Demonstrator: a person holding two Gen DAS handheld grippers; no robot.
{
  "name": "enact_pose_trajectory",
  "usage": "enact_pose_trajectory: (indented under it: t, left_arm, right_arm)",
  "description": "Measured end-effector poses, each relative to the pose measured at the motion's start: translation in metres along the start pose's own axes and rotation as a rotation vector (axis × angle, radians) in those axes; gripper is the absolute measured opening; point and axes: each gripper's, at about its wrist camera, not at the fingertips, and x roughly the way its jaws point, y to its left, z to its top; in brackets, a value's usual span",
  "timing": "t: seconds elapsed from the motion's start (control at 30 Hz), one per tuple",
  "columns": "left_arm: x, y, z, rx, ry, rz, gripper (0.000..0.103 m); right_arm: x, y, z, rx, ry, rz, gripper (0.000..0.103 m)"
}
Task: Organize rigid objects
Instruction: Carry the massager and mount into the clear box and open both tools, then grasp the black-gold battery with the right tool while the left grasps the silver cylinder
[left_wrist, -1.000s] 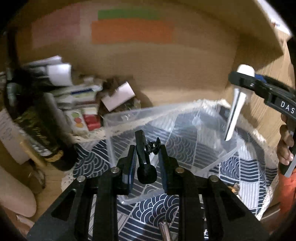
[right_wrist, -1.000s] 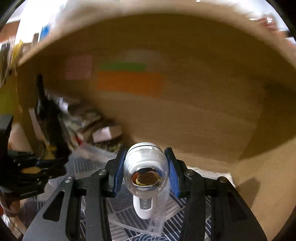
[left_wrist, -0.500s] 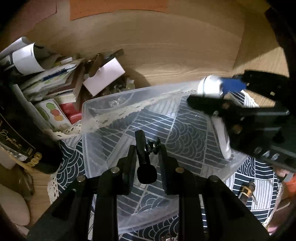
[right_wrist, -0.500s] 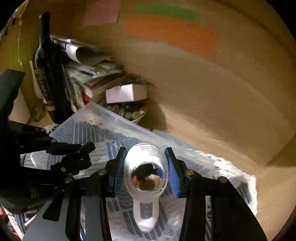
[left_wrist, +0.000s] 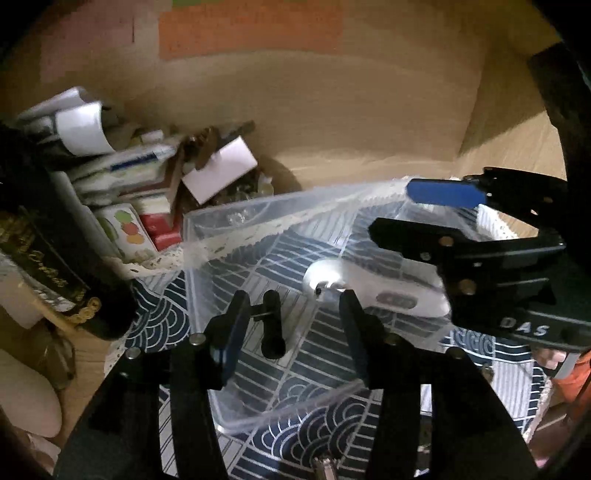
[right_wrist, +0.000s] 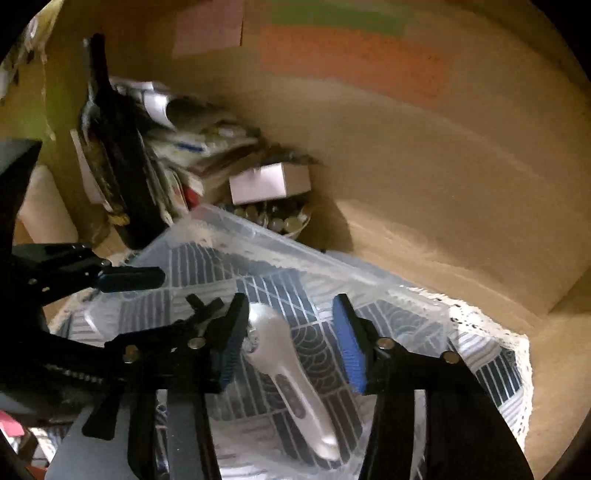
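Note:
A clear plastic bin (left_wrist: 236, 218) (right_wrist: 258, 243) sits on a navy wave-patterned cloth (left_wrist: 155, 321). A white handheld device with a silver round head (left_wrist: 384, 284) (right_wrist: 291, 384) lies inside the bin. A small black bracket (left_wrist: 271, 325) (right_wrist: 201, 306) hangs between the left fingers, touching neither pad. My left gripper (left_wrist: 293, 314) is open over the bin's near side. My right gripper (right_wrist: 290, 325) is open above the white device; it enters the left wrist view from the right (left_wrist: 417, 210).
A dark wine bottle (left_wrist: 48, 251) (right_wrist: 118, 166) stands left of the bin. Stacked papers and boxes (left_wrist: 129, 166) and a white card (left_wrist: 221, 173) lie behind it. A bowl of small round items (right_wrist: 280, 218) sits at the wooden back wall (left_wrist: 332, 110).
Both grippers have opened. The white device dropped out of the right gripper into the bin. The black bracket is loose from the left gripper's pads.

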Motion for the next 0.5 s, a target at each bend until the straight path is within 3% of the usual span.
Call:
enact_pose_trajectory:
  t: [0.1, 0.23, 0.3, 0.5]
  left_arm:
    - [-0.023, -0.002, -0.001, -0.002, -0.041, -0.002, 0.052]
    - [-0.06, -0.005, -0.007, -0.009, -0.14, 0.048, 0.09]
    - [-0.082, -0.01, -0.014, -0.001, -0.194, 0.088, 0.098]
    - [-0.106, -0.018, -0.041, 0.006, -0.218, 0.104, 0.101]
  right_arm:
    - [-0.025, 0.002, -0.001, 0.009, -0.059, -0.026, 0.056]
    - [-0.062, 0.004, -0.01, 0.03, -0.133, -0.054, 0.08]
    - [-0.08, 0.007, -0.017, 0.033, -0.168, -0.068, 0.082]
    - [-0.118, 0.014, -0.051, 0.058, -0.205, -0.097, 0.092]
